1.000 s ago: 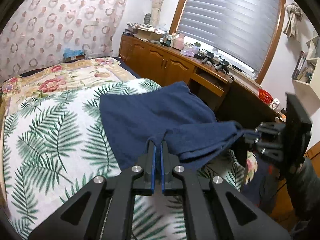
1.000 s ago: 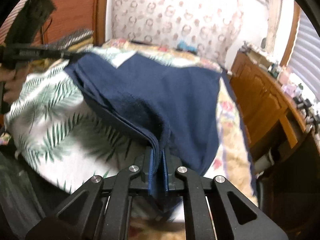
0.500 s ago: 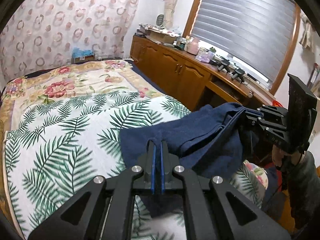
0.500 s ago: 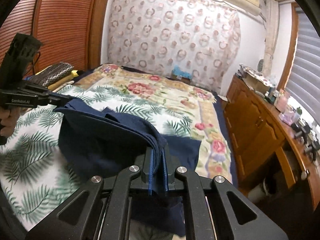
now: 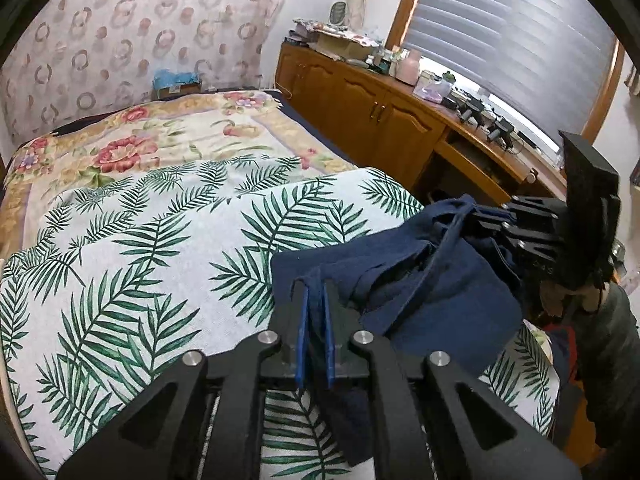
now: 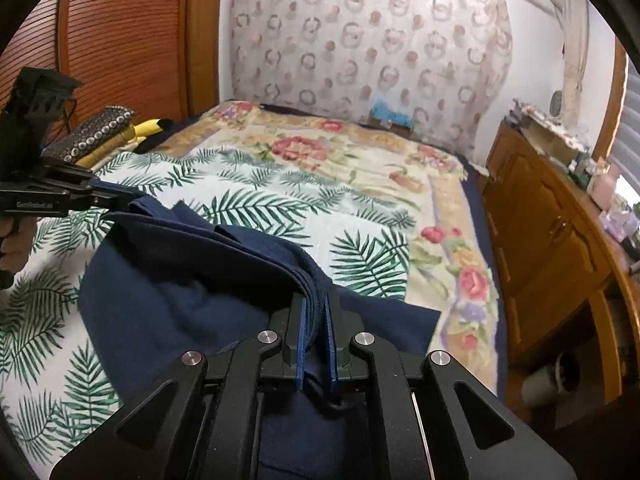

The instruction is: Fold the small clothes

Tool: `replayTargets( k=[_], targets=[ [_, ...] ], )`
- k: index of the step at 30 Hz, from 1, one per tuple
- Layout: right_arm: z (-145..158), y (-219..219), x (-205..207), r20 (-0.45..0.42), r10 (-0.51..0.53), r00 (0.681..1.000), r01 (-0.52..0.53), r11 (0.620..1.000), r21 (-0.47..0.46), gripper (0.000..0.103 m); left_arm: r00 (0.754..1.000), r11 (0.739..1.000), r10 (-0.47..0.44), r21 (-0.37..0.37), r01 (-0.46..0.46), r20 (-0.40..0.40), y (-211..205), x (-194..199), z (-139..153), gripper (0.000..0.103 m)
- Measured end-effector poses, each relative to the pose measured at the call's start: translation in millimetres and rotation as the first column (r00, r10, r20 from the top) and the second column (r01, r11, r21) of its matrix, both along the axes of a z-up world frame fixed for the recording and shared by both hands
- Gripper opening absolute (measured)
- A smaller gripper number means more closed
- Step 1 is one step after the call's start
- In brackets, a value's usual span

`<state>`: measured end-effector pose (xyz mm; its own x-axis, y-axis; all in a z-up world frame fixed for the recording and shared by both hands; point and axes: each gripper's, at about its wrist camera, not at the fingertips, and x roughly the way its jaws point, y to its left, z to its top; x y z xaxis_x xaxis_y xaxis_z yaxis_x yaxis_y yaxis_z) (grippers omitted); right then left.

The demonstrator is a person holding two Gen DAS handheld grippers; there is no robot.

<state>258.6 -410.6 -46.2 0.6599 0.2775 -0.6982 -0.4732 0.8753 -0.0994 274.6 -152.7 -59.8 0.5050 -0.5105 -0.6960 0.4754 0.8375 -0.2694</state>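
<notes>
A navy blue garment (image 5: pixel 424 288) hangs bunched between my two grippers at the near edge of the bed. My left gripper (image 5: pixel 314 292) is shut on one folded edge of it. My right gripper (image 6: pixel 316 304) is shut on the other edge, several layers thick. In the right wrist view the garment (image 6: pixel 180 280) sags over the palm-leaf sheet (image 6: pixel 248 200), and the left gripper (image 6: pixel 124 198) shows at the left. In the left wrist view the right gripper (image 5: pixel 484 216) shows at the right, cloth in its jaws.
The bed carries a palm-leaf sheet (image 5: pixel 140 248) over a floral blanket (image 5: pixel 132 144). A wooden cabinet (image 5: pixel 372 112) with clutter runs along the right side under a blinded window. Folded items (image 6: pixel 100 132) lie at the bed's left edge beside a wooden wardrobe (image 6: pixel 120 40).
Both grippers pulled back toward the bed's near edge and came closer together. The garment, spread over the sheet before, is now drawn off it and hangs bunched between them.
</notes>
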Motion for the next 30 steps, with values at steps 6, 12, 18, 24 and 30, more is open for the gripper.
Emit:
replayTargets(
  k=[6,12,18,24,30],
  targets=[
    [9.7,-6.3,12.5,0.009,-0.045,0.999,0.045,0.998,0.038,0.021,0.998,1.000,0.015,-0.001,-0.015,0.055,10.4,-10.5,14.4,0.047],
    [45.6,-26.2,23.1,0.103,-0.184,0.978,0.180,0.983,0.040,0.028,0.999,1.000,-0.002,0.023,0.001,0.034,8.4,-8.0,4.7,0.048],
    [58.4,-37.2,5.3,0.105,-0.202,0.974,0.197,0.979,0.058,0.031,1.000,0.998,-0.024,0.059,0.023,0.010,-7.5,3.3,-8.2,0.048],
    [38.5,-29.4,-28.7,0.024,-0.151,0.988,0.149,0.986,0.080,0.047,1.000,0.996,-0.031,0.083,0.030,0.003,-18.2,19.8,-15.5,0.048],
    [16.2,-4.7,-43.8,-0.047,-0.076,0.996,0.079,0.995,0.063,0.047,1.000,0.995,0.016,0.098,-0.015,-0.007,-14.6,34.4,-25.9,0.048]
  ],
)
